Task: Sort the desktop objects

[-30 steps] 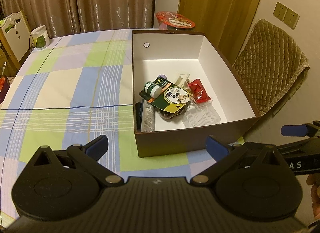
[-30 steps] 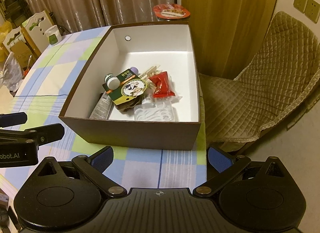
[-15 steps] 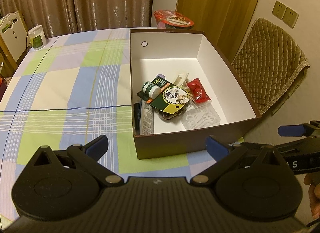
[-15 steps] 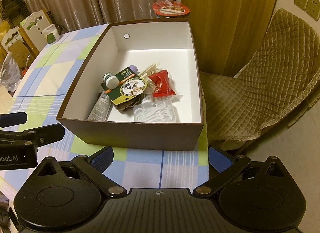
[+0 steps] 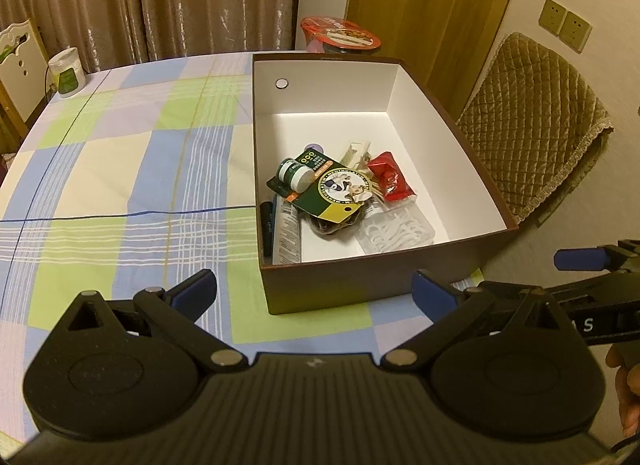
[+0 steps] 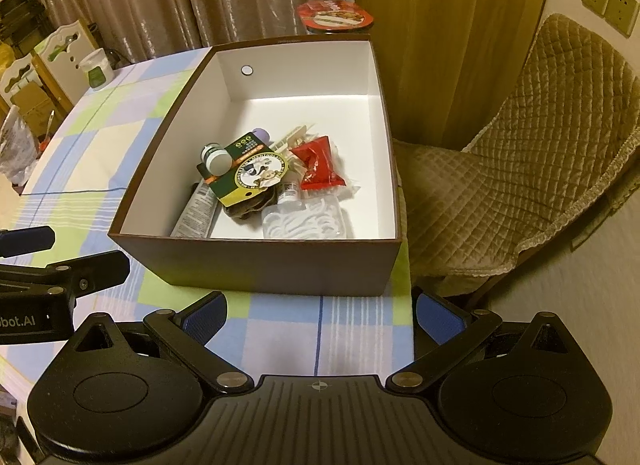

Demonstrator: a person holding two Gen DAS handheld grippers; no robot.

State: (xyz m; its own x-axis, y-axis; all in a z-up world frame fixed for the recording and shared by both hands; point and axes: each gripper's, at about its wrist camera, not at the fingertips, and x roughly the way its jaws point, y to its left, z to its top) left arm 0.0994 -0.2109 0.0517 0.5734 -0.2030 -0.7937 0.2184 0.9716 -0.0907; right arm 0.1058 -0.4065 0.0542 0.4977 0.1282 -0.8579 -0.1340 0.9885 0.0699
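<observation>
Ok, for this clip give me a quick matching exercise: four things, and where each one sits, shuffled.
Things:
1. red packet
2. white tub with green label
3. red-lidded container
4. quilted chair

Places:
A. far left part of the checked tablecloth
B. inside the brown box
C. beyond the box's far wall
D. off the table, right of the box

Pairs: 1-B, 2-A, 3-C, 4-D

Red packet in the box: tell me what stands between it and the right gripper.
The brown box's near wall rises between the open right gripper and the red packet. From above, nothing covers the packet; it lies on top of the pile.
</observation>
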